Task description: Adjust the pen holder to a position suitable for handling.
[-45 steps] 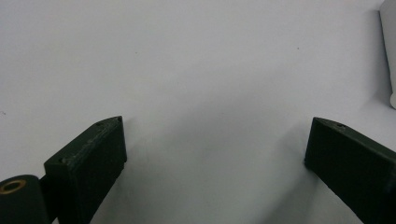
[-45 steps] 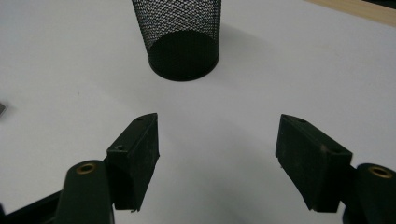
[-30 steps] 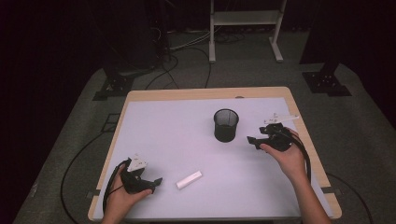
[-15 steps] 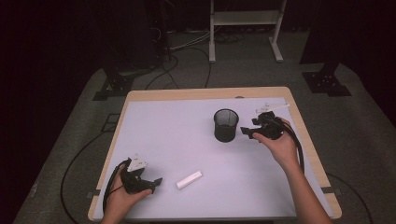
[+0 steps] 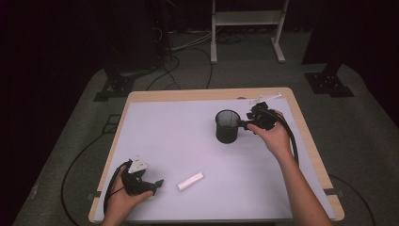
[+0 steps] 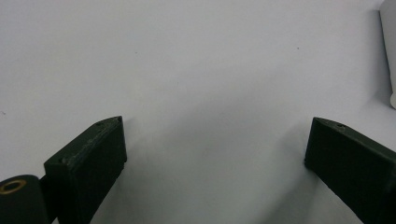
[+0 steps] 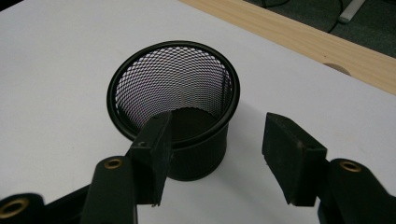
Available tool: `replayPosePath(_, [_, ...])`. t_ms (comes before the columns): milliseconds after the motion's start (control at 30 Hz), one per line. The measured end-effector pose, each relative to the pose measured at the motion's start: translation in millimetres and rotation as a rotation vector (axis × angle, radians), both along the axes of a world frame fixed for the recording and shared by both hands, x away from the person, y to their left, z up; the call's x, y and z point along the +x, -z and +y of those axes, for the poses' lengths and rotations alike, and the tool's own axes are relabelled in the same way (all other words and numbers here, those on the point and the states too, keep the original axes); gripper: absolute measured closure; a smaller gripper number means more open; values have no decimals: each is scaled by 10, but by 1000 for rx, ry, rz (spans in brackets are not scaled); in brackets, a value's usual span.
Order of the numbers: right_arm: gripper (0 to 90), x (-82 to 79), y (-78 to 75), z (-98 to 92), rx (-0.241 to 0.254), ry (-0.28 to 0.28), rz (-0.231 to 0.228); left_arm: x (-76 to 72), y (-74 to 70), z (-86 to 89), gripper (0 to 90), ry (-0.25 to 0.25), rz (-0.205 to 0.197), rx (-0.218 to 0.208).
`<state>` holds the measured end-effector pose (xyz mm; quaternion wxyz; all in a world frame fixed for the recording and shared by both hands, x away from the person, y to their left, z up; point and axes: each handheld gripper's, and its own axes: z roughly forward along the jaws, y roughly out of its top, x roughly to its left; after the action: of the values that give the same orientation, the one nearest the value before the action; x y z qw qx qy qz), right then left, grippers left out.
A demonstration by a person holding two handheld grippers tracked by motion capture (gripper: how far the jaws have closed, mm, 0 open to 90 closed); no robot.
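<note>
the counter [image 5: 179, 136] carried everything. the black mesh cup [image 5: 227, 126] stood upright just ahead of the right tool [image 5: 243, 125], whose jaws had been closing yet were half open; one jaw reached over the rim, the other hung outside, so the grasp looked unfinished. the left tool [image 5: 157, 182] rested wide open and empty, the white stick [image 5: 190, 181] just beside it. the stick was cut off in the left gripper view.

A round black wire-mesh cup [image 5: 227, 126] shows a fine diamond lattice. The small white plastic block [image 5: 190, 181] is plain. The pale lilac-white table mat [image 5: 179, 136] has light wood edging.
</note>
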<state>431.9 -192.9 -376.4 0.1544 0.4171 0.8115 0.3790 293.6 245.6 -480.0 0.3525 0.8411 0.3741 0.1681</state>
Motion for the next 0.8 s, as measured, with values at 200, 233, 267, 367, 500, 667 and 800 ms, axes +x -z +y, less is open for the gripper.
replayPosePath(200, [448, 105, -7, 61, -15, -3, 6, 2, 0, 1, 47, 1, 0, 1])
replayPosePath(233, [450, 125, -8, 71, -17, -3, 10, 2, -1, 1, 47, 2, 0, 1])
replayPosePath(267, [453, 145, -9, 83, -21, -1, 14, 2, -1, 1, 47, 1, 1, 1])
replayPosePath(367, [464, 205, 0, 118, -22, 0, 21, 2, -1, 1, 47, 2, 0, 1])
replayPosePath(500, [487, 295, 57, 166, -22, 3, 45, 2, 0, 1, 47, 2, 0, 1])
replayPosePath(667, [502, 361, 101, 200, -22, 6, 67, 2, -1, 1, 47, 1, 1, 1])
replayPosePath(800, [528, 424, 135, 227, -29, 7, 82, 2, 0, 1, 47, 1, 1, 0])
